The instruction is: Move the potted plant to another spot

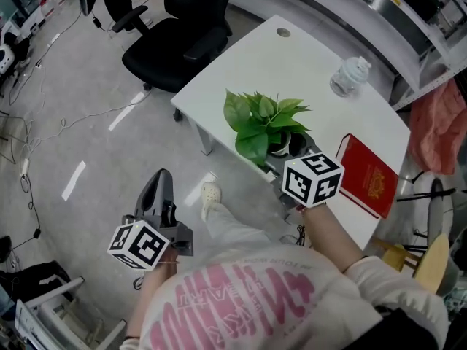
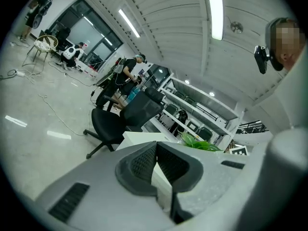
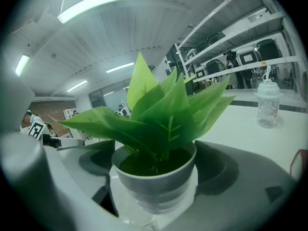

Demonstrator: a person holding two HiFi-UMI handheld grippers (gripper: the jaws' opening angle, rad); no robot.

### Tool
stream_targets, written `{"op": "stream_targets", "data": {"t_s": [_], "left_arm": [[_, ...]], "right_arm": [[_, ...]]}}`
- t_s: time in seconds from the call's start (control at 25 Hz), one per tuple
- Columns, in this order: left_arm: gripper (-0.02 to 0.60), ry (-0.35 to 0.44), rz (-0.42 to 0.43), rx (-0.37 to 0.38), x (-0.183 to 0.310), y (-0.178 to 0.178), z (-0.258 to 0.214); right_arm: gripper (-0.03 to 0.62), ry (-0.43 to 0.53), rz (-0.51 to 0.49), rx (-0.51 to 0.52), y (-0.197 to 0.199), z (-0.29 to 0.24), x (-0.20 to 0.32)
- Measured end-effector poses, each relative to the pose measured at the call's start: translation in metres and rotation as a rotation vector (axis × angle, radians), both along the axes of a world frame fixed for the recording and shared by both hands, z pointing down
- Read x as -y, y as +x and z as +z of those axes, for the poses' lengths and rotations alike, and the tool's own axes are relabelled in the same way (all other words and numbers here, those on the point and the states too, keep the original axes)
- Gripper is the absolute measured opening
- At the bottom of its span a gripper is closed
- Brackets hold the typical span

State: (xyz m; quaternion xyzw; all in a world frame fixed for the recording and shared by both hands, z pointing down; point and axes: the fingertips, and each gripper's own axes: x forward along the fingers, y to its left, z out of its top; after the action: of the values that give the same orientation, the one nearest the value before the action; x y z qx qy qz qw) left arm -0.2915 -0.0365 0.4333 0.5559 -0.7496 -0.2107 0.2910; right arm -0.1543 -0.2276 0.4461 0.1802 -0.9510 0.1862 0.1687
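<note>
R gripper (image 1: 292, 152) clamping potted plant (image 1: 266, 122), jaws spread wide, pads looking pressed to pot (image 3: 154, 177) sides. Prob. gripping low so leaves staying clear. Plant sitting at near edge of table (image 1: 292, 57), seemingly not lifted yet. L gripper (image 1: 160, 188) hanging off table's near side, over floor, jaws together, carrying nothing. Prob. not needed.

Left hand-held gripper (image 2: 155, 159), jaws together
</note>
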Motion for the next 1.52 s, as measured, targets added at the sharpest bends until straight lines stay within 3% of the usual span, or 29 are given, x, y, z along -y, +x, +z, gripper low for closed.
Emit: {"op": "stream_targets", "data": {"t_s": [0.2,0.64,1.04,1.52], "left_arm": [[0.003,-0.012,0.000,0.012,0.003,-0.016,0.011],[0.003,-0.045,0.016,-0.043,0.058,-0.068,0.041],[0.003,-0.046,0.112,-0.024,0.130,-0.105,0.028],[0.003,-0.065,0.161,-0.046,0.174,-0.145,0.024]], "right_arm": [[0.525,0.009,-0.003,-0.004,-0.022,0.006,0.015],[0.525,-0.020,0.023,-0.002,-0.066,0.026,0.055],[0.525,-0.034,0.079,-0.010,-0.095,0.026,0.106],[0.526,-0.050,0.132,-0.041,-0.117,0.032,0.150]]}}
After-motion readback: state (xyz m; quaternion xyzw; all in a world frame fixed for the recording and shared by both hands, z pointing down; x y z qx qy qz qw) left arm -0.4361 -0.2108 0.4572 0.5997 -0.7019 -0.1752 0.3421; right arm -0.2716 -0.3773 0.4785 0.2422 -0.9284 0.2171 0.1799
